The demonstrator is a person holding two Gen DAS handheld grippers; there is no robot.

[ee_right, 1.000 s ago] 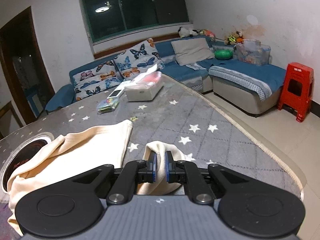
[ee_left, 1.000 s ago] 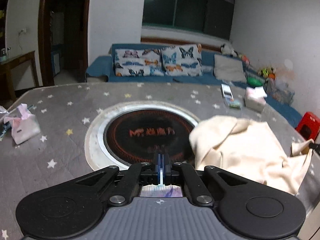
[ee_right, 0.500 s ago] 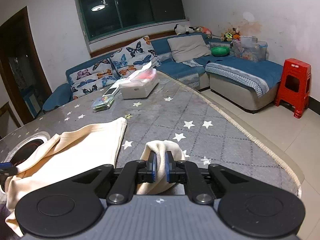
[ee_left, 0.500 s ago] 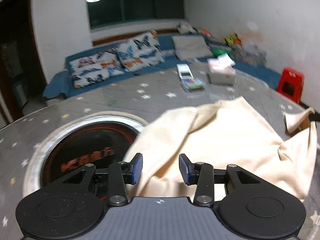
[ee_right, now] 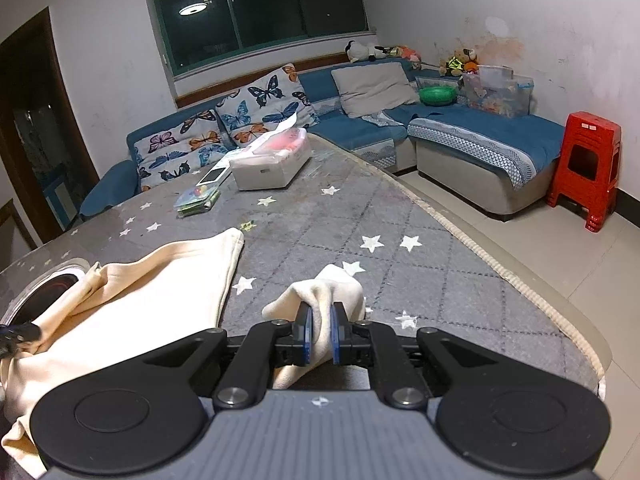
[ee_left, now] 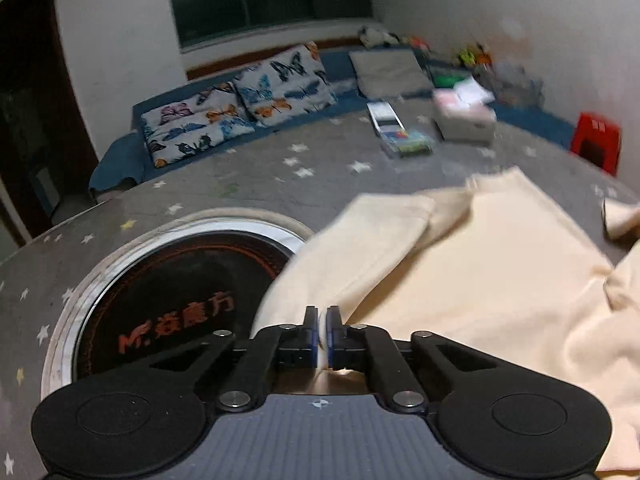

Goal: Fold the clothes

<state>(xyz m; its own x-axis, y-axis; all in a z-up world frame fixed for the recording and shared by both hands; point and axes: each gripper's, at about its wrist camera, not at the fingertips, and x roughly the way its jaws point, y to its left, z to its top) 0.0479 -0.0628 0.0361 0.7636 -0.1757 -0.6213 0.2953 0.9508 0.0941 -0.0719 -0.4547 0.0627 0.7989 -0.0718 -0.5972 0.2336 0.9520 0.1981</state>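
Note:
A cream garment (ee_left: 480, 280) lies crumpled on the grey star-patterned table (ee_left: 240, 184). My left gripper (ee_left: 322, 320) sits at the garment's near left edge, its jaws closing onto a thin fold of cloth that shows between the pads. In the right wrist view the same garment (ee_right: 160, 292) spreads to the left. My right gripper (ee_right: 320, 328) is shut on a bunched corner of the cloth (ee_right: 332, 284), which sticks up past the fingertips. The left gripper's dark tip (ee_right: 16, 334) shows at the far left edge.
A round black cooktop (ee_left: 172, 300) is set into the table left of the garment. A tissue box (ee_right: 272, 164) and a stack of booklets (ee_right: 198, 200) lie farther back. The table's curved edge (ee_right: 520, 280) runs to the right, with floor, a sofa and a red stool (ee_right: 588, 168) beyond.
The left gripper swung right from over the cooktop to the garment's edge, opened on the way, then shut on the cloth. The right gripper kept still, holding its corner.

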